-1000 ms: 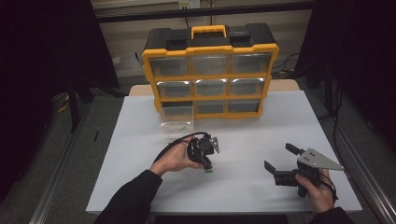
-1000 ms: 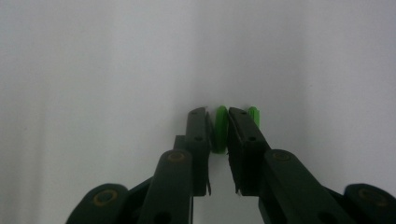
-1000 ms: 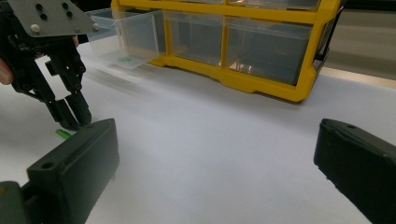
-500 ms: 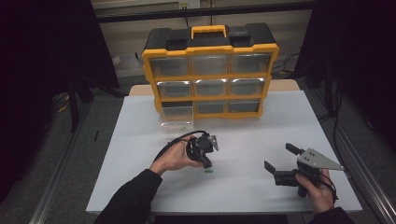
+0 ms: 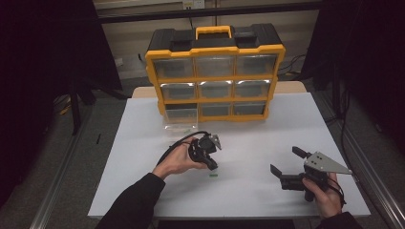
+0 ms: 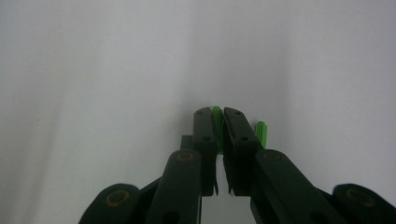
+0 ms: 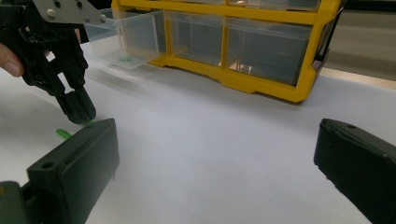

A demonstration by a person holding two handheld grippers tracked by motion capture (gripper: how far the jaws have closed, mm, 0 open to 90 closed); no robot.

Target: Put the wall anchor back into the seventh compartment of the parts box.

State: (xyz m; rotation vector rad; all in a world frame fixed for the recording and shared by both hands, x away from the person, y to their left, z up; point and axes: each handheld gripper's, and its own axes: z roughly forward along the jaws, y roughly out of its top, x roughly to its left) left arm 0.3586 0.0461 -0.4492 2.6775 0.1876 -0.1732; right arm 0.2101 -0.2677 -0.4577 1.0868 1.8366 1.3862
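Your left tool (image 6: 219,122) seems nearly closed on one green piece (image 6: 216,112); lift straight, leaving its neighbour (image 6: 261,132) just beside it.

A white table (image 5: 286,124) carries a yellow organiser (image 5: 215,71) at its far edge, with a black top and a yellow handle (image 5: 213,32). The organiser has three rows of three clear drawers. The bottom-left drawer (image 5: 180,118) is pulled out over the table; in the right gripper view a small green bit (image 7: 124,59) lies on its floor. Behind the table runs a pale wall (image 5: 133,33). Grey floor (image 5: 62,157) lies to the table's left.
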